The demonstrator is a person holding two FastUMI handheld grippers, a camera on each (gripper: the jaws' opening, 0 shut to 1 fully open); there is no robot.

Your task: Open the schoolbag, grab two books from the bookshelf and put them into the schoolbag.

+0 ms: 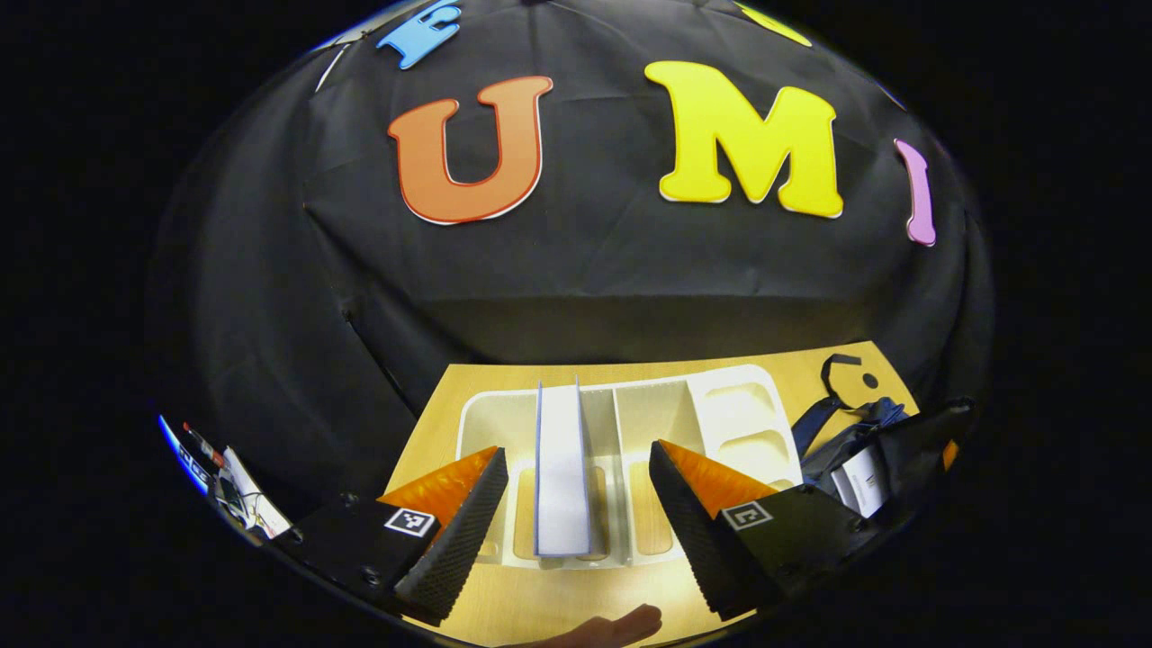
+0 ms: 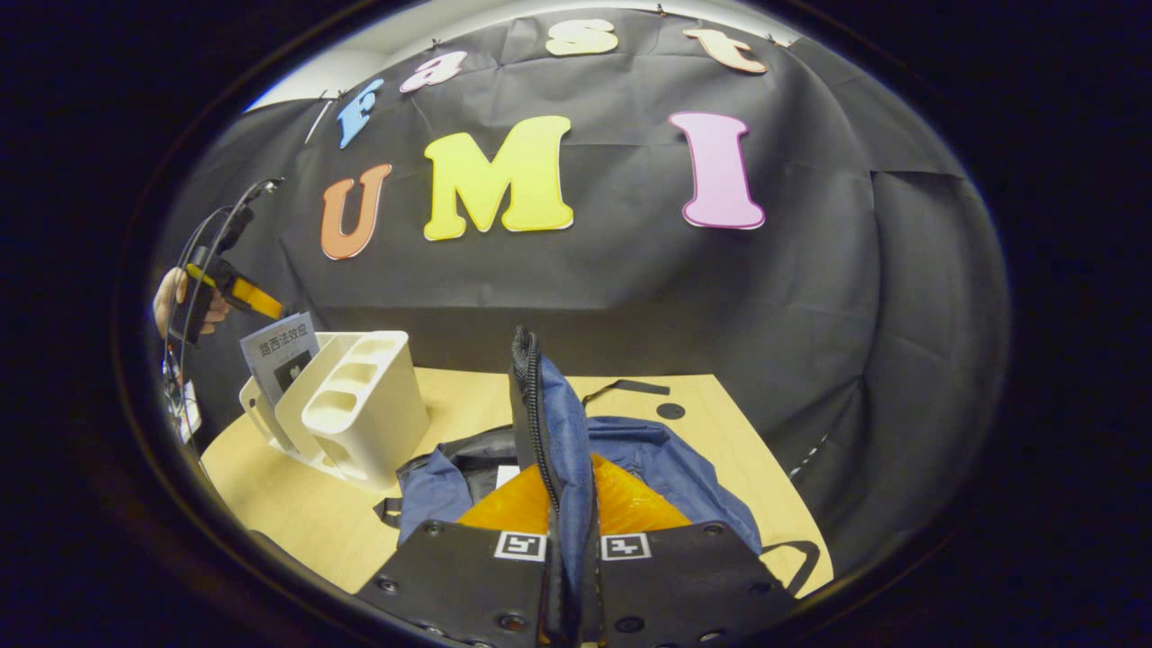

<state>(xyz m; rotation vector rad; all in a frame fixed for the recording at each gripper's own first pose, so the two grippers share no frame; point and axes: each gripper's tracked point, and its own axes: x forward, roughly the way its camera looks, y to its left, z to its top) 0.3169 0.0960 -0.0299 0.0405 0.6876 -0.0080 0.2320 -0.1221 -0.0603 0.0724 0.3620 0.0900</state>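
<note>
A staged recording booth is seen here, not a lived-in room. Black cloth (image 2: 810, 297) is hung as the wall behind a pale wooden table (image 2: 297, 504). A white desk bookshelf (image 1: 738, 423) and a blue schoolbag (image 2: 648, 468) are laid out as props, and loose cables (image 2: 193, 270) are glimpsed at the edge.
</note>
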